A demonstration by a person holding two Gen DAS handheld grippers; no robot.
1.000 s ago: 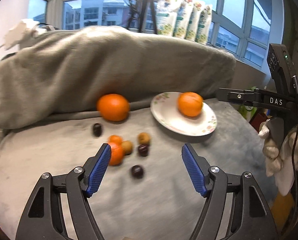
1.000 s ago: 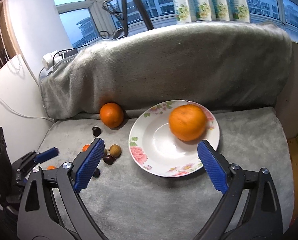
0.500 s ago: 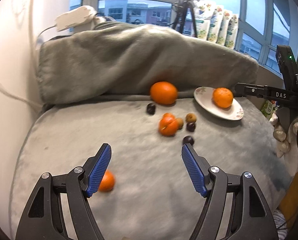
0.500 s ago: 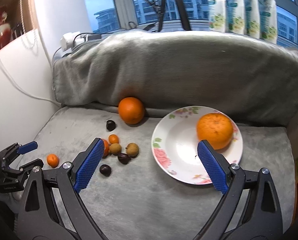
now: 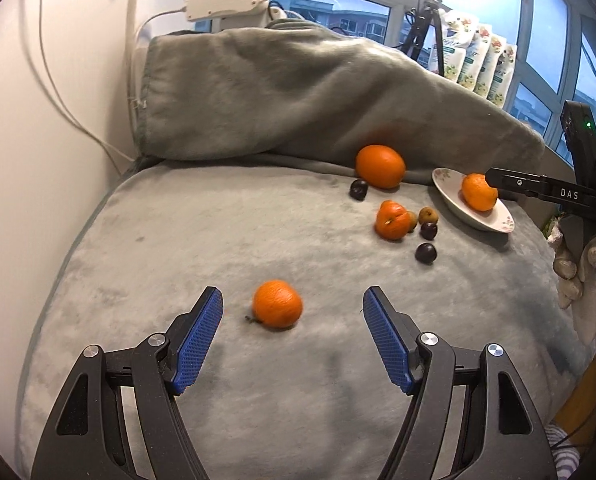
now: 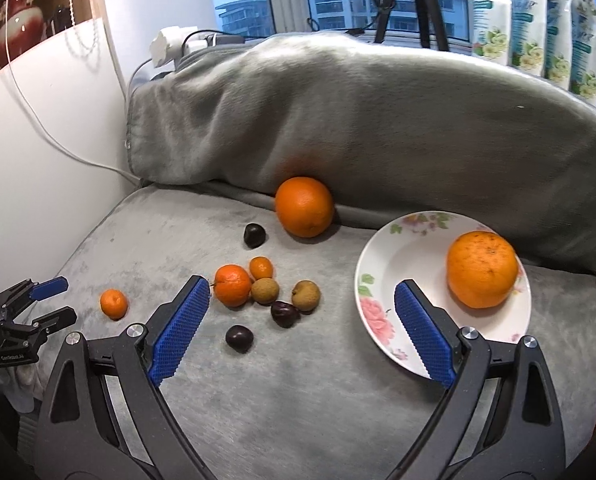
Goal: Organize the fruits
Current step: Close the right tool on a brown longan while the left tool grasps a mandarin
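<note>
The jaws of the left gripper (image 5: 292, 334) stand spread wide with nothing pinched; a small mandarin (image 5: 277, 303) lies on the grey blanket (image 5: 202, 240) just ahead of the gap between the blue pads, touching neither. The jaws of the right gripper (image 6: 302, 326) are likewise spread and empty, poised over the blanket with the left pad near a cluster of small fruit and the right pad over the near rim of the flowered plate (image 6: 382, 280).

Taking the plate as the landmark: a large orange (image 6: 482, 269) sits on it, toward its far right side. Left of the plate and behind it, a second large orange (image 6: 304, 207) rests against the fold of the blanket draped over the backrest. Just left of the plate lies the cluster: a mandarin (image 6: 232, 285), a smaller orange fruit (image 6: 261, 267) behind it, two brownish round fruits (image 6: 265, 290) and (image 6: 306, 295), and a dark fruit (image 6: 284, 313) touching them. Another dark fruit (image 6: 239, 338) lies nearer the camera, a third (image 6: 255, 235) farther back, near the second orange. The small mandarin lies well to the plate's left, close to the left gripper's tips.

In the left wrist view the right gripper's arm carries the white letters "DAS" (image 5: 569, 193). Behind the plate, on the window sill, stand floral-printed packets (image 6: 534, 16); their writing is too small to read.
</note>
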